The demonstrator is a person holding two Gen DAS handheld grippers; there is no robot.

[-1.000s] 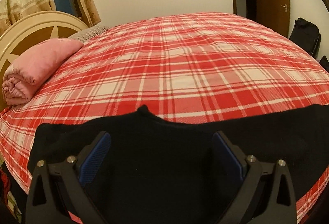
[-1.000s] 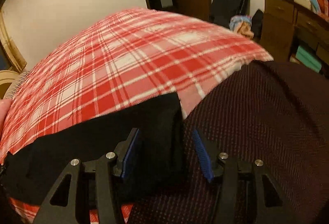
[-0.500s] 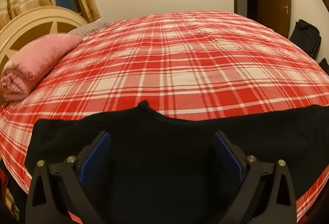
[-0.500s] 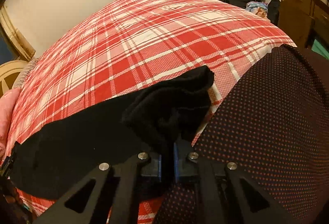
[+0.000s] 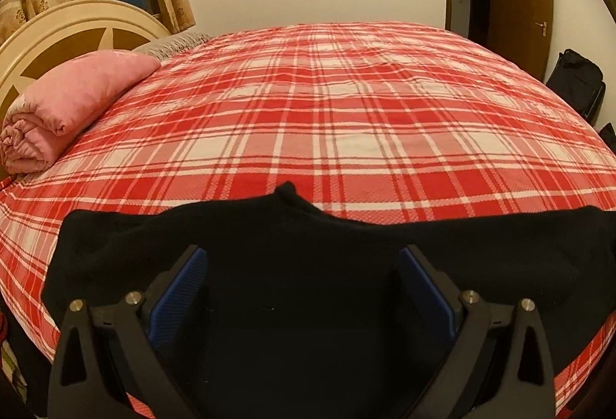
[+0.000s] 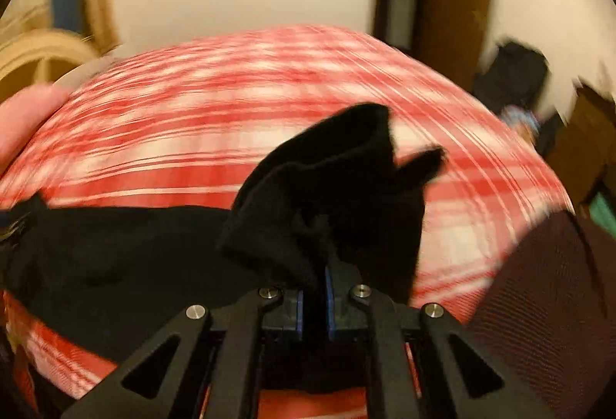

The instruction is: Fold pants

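Black pants (image 5: 308,257) lie across the near edge of a bed with a red plaid sheet (image 5: 327,111). My left gripper (image 5: 302,284) hovers over them, its blue pads (image 5: 181,284) wide apart and open with cloth below, not pinched. In the blurred right wrist view the right gripper (image 6: 315,284) is shut on a bunched end of the black pants (image 6: 338,180), lifted off the sheet, while the rest of the garment trails to the left (image 6: 115,249).
A rolled pink quilt (image 5: 69,107) lies at the bed's left by a cream headboard (image 5: 57,34). A brown door (image 5: 519,3) and black bag (image 5: 575,84) stand at the right. A dark red dotted cloth (image 6: 539,303) covers the bed's right corner.
The right gripper closed on the pants' end, then lifted it and swept it leftwards over the bed while rolling. The left gripper stayed put and open.
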